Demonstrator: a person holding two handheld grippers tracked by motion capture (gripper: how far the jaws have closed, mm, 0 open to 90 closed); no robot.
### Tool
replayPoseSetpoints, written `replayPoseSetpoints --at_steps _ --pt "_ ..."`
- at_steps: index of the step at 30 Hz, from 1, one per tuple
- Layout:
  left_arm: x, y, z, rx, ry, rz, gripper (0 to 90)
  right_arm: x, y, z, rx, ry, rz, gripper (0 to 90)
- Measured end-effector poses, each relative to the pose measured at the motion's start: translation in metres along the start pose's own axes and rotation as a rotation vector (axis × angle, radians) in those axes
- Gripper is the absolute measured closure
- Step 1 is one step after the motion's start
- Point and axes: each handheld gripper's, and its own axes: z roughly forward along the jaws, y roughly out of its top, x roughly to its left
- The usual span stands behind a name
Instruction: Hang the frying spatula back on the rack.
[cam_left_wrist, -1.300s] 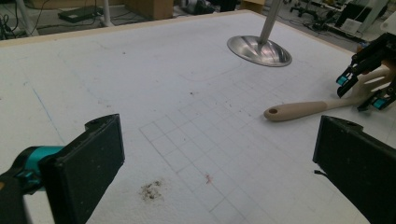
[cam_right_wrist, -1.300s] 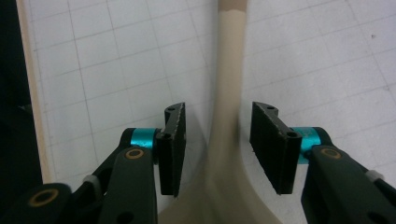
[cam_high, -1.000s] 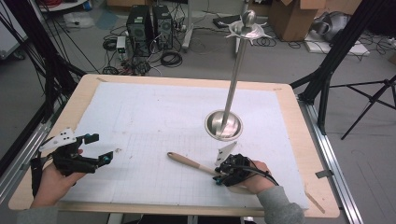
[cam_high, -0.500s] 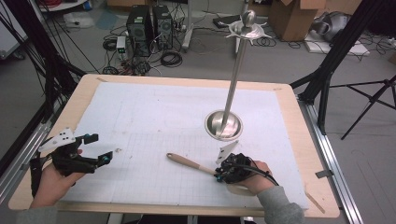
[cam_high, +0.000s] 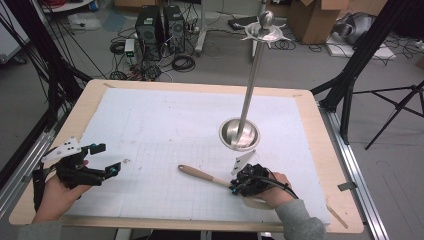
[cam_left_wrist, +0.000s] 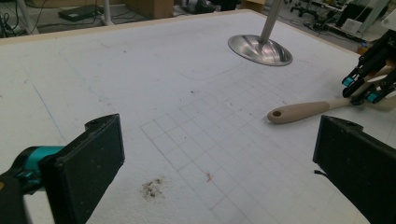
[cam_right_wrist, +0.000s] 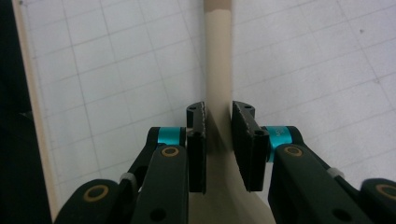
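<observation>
A beige utensil (cam_high: 200, 174) with a long handle lies on the white grid mat, handle end pointing left. In the high view my right gripper (cam_high: 235, 189) is at the front right, shut on the utensil's neck. The right gripper view shows both jaws of the right gripper (cam_right_wrist: 218, 116) pressed against the beige utensil (cam_right_wrist: 218, 56), which widens below them. My left gripper (cam_high: 107, 159) rests at the front left, open, with nothing between its jaws. In its own view the left gripper (cam_left_wrist: 224, 140) faces the utensil (cam_left_wrist: 303, 111) and the right gripper (cam_left_wrist: 362, 88) farther off.
A tall metal stand (cam_high: 240, 134) with a round dish base rises behind the right gripper, and its hooked top (cam_high: 265, 30) reaches high above the table. Its base (cam_left_wrist: 260, 49) also shows in the left gripper view. The wooden table edge (cam_high: 210, 224) borders the mat.
</observation>
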Motion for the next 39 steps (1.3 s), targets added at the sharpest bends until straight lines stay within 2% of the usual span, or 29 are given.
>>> replayPoseSetpoints --at_steps 12,17,23,36,39 --pt "0.001 -0.001 0.0 -0.001 0.0 -0.007 2.4 0.0 0.0 -0.002 -0.01 0.01 0.0 76.2" --pt "0.001 -0.001 0.0 0.002 -0.003 -0.011 2.4 -0.001 -0.001 -0.003 -0.033 0.014 -0.01 76.2" --pt "0.001 -0.001 0.0 0.001 -0.003 -0.01 2.4 -0.001 -0.001 -0.007 -0.041 0.007 0.004 76.2" --pt "0.001 -0.001 0.0 0.002 -0.002 -0.01 2.4 -0.006 -0.005 -0.021 -0.124 0.008 0.04 76.3" --pt "0.001 -0.001 0.0 0.003 -0.004 -0.01 2.4 -0.009 -0.006 -0.028 -0.159 0.01 0.047 76.3"
